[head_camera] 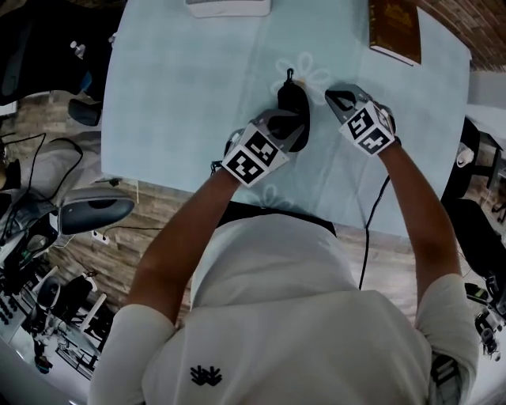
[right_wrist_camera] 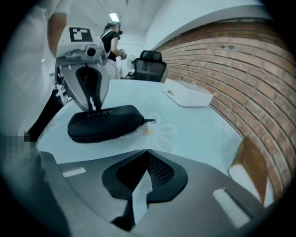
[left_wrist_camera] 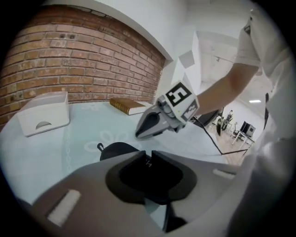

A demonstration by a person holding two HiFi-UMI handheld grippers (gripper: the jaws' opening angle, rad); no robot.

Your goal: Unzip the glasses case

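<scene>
Right gripper view: we note the black glasses case (right_wrist_camera: 105, 121) lying closed on the pale blue tablecloth (right_wrist_camera: 199, 132), with its zipper pull (right_wrist_camera: 149, 121) sticking out at one end. The left gripper (right_wrist_camera: 94, 109) has its 2 jaws pressed together, tips touching the case's top. The right gripper (right_wrist_camera: 147, 152) is just beside the case, jaws pressed together on nothing. 1 brown book (head_camera: 394, 28) and 1 white box (head_camera: 228, 6) lie well apart at the far edge.

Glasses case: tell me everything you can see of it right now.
The black, oblong, fabric-looking glasses case lies flat on the pale blue tablecloth, zipped shut, with faint lettering on top. Its small zip pull sticks out at the far end. The left gripper rests its closed tips on the case's top.
</scene>
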